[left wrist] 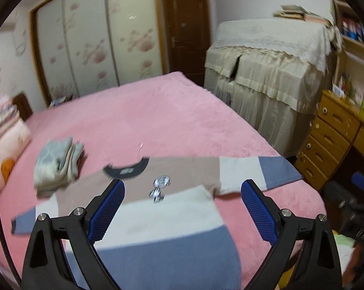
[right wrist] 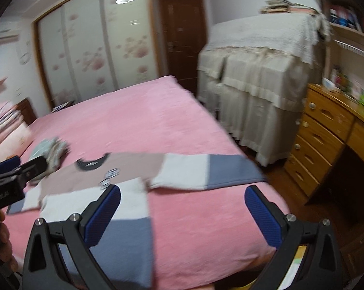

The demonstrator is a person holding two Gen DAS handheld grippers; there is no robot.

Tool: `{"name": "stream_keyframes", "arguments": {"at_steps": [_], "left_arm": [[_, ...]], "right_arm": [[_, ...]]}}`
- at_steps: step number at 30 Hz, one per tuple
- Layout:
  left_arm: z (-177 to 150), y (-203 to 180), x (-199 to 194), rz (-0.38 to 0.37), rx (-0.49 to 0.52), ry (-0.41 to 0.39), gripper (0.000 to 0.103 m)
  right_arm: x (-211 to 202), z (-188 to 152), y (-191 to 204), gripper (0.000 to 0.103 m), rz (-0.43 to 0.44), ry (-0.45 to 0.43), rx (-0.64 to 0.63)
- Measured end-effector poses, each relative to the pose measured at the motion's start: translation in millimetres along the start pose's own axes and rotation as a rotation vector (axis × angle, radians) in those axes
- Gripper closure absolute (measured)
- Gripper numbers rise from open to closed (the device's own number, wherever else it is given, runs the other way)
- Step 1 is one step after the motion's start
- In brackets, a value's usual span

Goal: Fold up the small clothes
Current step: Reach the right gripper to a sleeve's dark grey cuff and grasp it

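Small sweater (left wrist: pixel 157 207), colour-blocked tan, white and blue, lies flat and face up on the pink bed (left wrist: pixel 157 120), near its front edge. Dark collar (left wrist: pixel 126 170) points toward the far side, both sleeves spread out sideways; the sleeve (right wrist: pixel 206 171) on the right of the view reaches almost to the bed edge. Small printed patches sit on the chest.

Left hand-held gripper (left wrist: pixel 182 191) hovers over the sweater's body, jaws wide apart, nothing between the blue pads (left wrist: pixel 107 212). In the right wrist view it shows at the left edge, a person's hand (right wrist: pixel 5 246) under it.

Right hand-held gripper (right wrist: pixel 182 197) also spread wide and empty, above the bed beside the sweater's right side; its left pad (right wrist: pixel 102 215) overlaps the sweater's white band in view, contact cannot be told.

Folded pile (left wrist: pixel 58 164) of pale clothes sits on the bed just left of the collar, touching or overlapping the sweater's shoulder. Pillows (left wrist: pixel 5 130) at far left. Beyond the bed: wardrobe (left wrist: pixel 94 41) with flower doors, brown door (left wrist: pixel 185 33), a cloth-covered cabinet (left wrist: pixel 271 72), and a wooden desk (left wrist: pixel 331 133) with drawers at right. Both views motion-blurred.
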State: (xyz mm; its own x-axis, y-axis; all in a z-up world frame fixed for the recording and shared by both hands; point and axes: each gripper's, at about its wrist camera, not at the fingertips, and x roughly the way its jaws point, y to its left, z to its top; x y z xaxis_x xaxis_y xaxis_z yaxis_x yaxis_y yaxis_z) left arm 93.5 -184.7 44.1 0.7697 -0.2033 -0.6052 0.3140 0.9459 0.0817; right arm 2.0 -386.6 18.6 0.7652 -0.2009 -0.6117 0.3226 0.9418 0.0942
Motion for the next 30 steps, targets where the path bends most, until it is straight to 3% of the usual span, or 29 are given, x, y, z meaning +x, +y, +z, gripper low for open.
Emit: {"name": "stream_keyframes", "arguments": {"at_steps": [6, 14, 22, 30], "left_arm": [[24, -45, 64, -0.051, 0.013, 0.042, 0.003], [18, -88, 171, -0.096, -0.017, 0.17, 0.003], [-16, -142, 254, -0.072, 0.038, 0.281, 0.003], [-35, -168, 292, -0.023, 0.05, 0.304, 0.003]], "right_arm": [[40, 26, -66, 0.008, -0.066, 0.023, 0.081], [110, 35, -136, 0.019, -0.051, 0.136, 0.23], [197, 8, -191, 0.036, 0.029, 0.321, 0.444], [256, -34, -200, 0.037, 0.069, 0.465, 0.568]]}}
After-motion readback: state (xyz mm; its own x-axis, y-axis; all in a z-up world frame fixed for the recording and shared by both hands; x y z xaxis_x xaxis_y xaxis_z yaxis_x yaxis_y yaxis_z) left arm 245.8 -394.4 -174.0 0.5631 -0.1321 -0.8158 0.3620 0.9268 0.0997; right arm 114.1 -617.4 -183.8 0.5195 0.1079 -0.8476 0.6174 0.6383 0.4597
